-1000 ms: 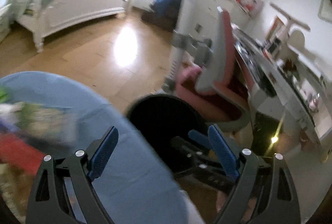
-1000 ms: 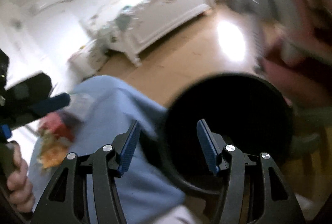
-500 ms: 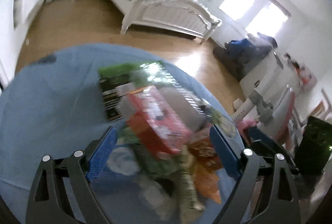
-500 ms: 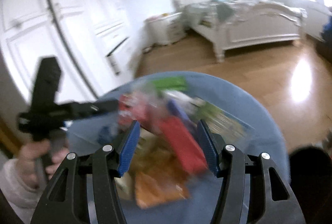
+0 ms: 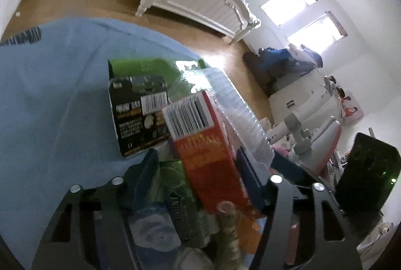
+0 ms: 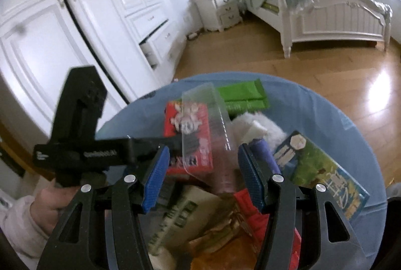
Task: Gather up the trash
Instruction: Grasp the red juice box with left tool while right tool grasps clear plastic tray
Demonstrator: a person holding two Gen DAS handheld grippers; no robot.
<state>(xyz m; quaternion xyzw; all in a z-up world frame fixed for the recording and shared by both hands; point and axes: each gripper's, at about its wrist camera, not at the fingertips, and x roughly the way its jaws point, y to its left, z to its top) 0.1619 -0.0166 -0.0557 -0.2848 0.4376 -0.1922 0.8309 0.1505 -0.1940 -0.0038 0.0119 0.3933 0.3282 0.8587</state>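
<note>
A pile of trash lies on a round table with a blue cloth (image 5: pixel 45 99). My left gripper (image 5: pixel 198 167) is open, its blue pads on either side of a red-orange carton (image 5: pixel 205 147) with a barcode; contact is unclear. Beside it lie a black box (image 5: pixel 140 114), a green packet (image 5: pixel 140 65) and a clear plastic tray (image 5: pixel 238 114). My right gripper (image 6: pixel 204 177) is open above the pile, over a clear plastic container (image 6: pixel 208 127) and a red box (image 6: pixel 188 134). The left gripper (image 6: pixel 160 144) shows in the right wrist view.
A green-blue flat box (image 6: pixel 318 169), a green packet (image 6: pixel 243 97) and white wadding (image 6: pixel 255 127) lie on the cloth (image 6: pixel 325 119). A black bin (image 5: pixel 366 169) stands at the right, by a pink chair (image 5: pixel 323 144). A white bed (image 6: pixel 325 12) and wardrobe (image 6: pixel 75 19) stand beyond.
Both grippers swung from the black bin to the pile on the table. The left gripper moved in until its pads flank the red-orange carton. The right gripper moved closer over the pile.
</note>
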